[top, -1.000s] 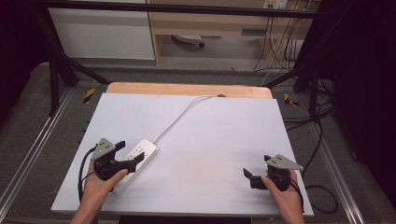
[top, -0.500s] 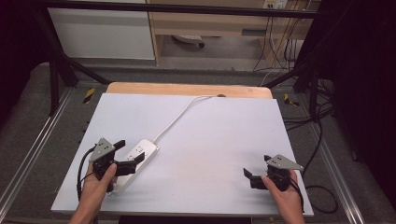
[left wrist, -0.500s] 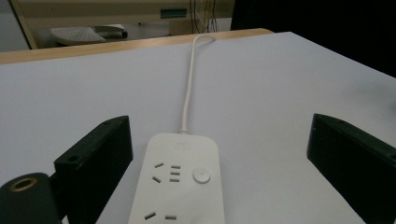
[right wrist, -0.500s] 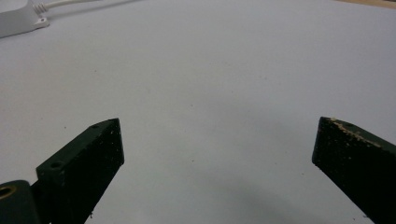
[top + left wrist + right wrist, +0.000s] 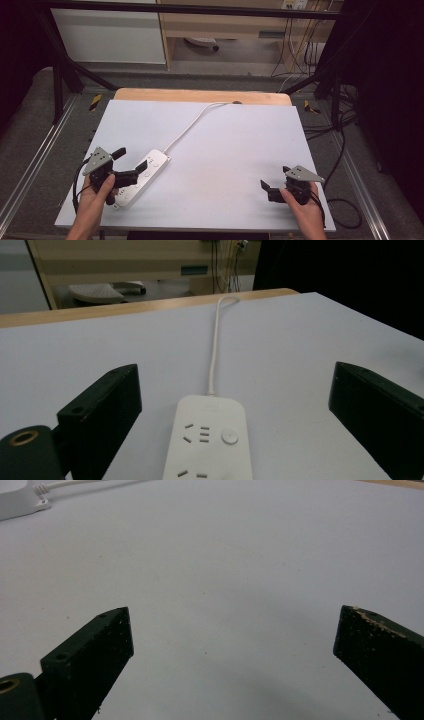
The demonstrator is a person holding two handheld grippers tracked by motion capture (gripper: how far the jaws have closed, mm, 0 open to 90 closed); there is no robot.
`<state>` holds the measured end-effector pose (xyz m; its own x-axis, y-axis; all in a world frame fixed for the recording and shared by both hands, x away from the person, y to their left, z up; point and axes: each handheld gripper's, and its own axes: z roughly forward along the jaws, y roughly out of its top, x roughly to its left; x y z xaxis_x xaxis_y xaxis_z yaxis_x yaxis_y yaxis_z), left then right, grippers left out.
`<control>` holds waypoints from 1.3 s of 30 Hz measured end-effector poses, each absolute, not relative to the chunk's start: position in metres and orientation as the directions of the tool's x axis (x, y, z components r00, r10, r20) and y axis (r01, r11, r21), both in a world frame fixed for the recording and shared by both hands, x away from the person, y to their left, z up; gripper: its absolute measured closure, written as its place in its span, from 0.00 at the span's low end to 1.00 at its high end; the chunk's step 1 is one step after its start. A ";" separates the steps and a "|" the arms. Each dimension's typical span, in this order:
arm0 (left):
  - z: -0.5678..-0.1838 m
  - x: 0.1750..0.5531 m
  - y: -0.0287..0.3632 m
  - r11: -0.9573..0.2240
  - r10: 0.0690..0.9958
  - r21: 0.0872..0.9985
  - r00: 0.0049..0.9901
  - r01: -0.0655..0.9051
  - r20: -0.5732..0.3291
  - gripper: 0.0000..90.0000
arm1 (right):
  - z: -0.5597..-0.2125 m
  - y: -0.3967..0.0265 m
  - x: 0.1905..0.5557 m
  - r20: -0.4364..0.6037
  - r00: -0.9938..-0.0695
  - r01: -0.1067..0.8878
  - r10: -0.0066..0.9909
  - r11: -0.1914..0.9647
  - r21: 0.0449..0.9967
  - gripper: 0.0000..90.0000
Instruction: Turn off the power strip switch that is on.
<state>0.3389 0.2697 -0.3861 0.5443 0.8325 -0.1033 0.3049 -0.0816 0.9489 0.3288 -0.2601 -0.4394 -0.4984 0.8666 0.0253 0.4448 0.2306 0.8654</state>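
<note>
In the high view, a white sheet is being carried on a wooden table, whose bare far edge is being left uncovered beyond the sheet. A white power strip is being kept at the sheet's near left part, lying slantwise, and its cord is being led from it to the table's far edge. The left gripper is being held over the strip, jaws spread wide to either side of it. The right gripper is being held well apart from the strip, at the sheet's near right corner, jaws wide with nothing between them. Beyond the table, a grey floor, a black frame, a white cabinet and loose cables are being shown.

In the left gripper view, the strip is being framed between the wide black jaws, its sockets and round button facing up, without contact. The cord is being run away from it across the sheet.

In the right gripper view, bare sheet is being spanned by the wide jaws, with the strip's end far off at the upper left.
</note>
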 end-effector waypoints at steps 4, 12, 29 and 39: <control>-0.382 0.336 0.273 -0.070 0.834 0.955 0.542 0.288 -0.103 0.06 | -0.439 -0.261 0.329 0.022 -0.500 0.439 0.866 0.232 0.868 0.04; -0.374 0.329 0.284 -0.048 0.839 0.960 0.533 0.277 -0.112 0.05 | -0.439 -0.261 0.329 0.024 -0.498 0.439 0.867 0.228 0.869 0.04; -0.370 0.321 0.318 0.010 0.863 0.963 0.485 0.269 -0.145 0.05 | -0.439 -0.262 0.329 0.032 -0.497 0.439 0.867 0.220 0.871 0.03; -0.373 0.315 0.338 0.031 0.871 0.963 0.466 0.267 -0.157 0.05 | -0.439 -0.262 0.329 0.034 -0.495 0.439 0.868 0.216 0.872 0.03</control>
